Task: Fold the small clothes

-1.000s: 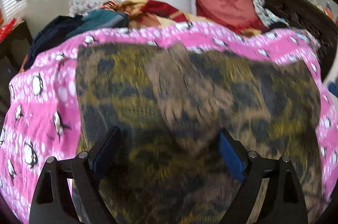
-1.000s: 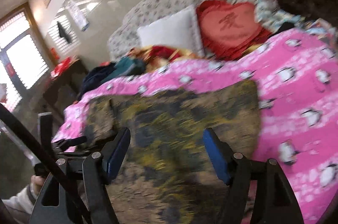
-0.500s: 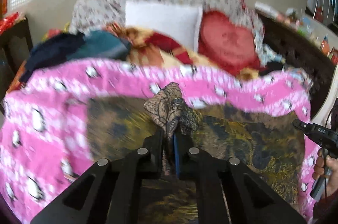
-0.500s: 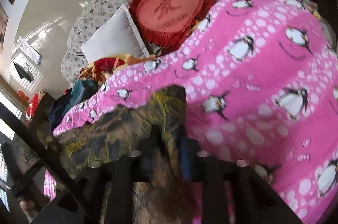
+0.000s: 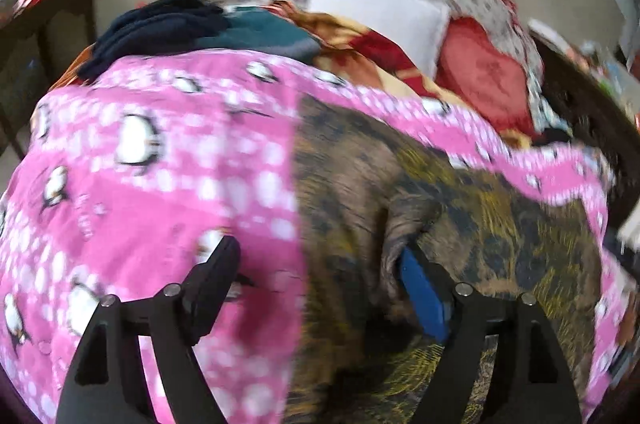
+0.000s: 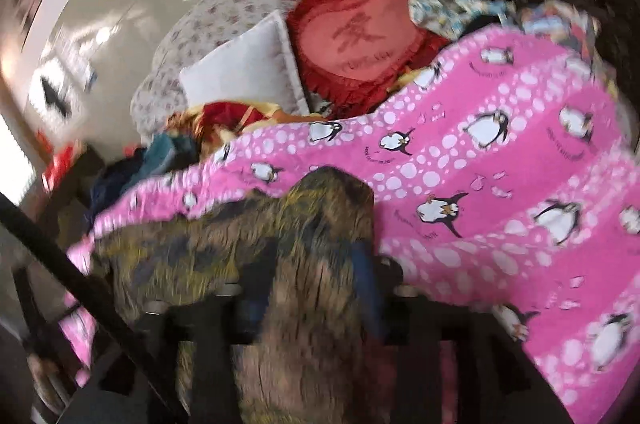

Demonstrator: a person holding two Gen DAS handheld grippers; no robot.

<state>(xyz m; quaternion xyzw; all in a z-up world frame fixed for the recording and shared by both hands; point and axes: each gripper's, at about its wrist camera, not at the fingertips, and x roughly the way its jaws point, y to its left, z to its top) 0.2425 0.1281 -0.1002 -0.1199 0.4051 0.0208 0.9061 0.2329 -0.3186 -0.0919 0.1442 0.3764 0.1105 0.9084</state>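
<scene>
With the brown-and-yellow mottled cloth garment (image 5: 460,224) lying folded on the pink penguin-print blanket (image 5: 160,184), both my left gripper (image 5: 320,276) and right gripper (image 6: 316,288) just reopened, jaws apart, so a snagged pad could drag the fold undone.

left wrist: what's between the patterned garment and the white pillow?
Left wrist view: pink penguin blanket edge, then a rumpled red-yellow cloth, between the garment and white pillow.
</scene>
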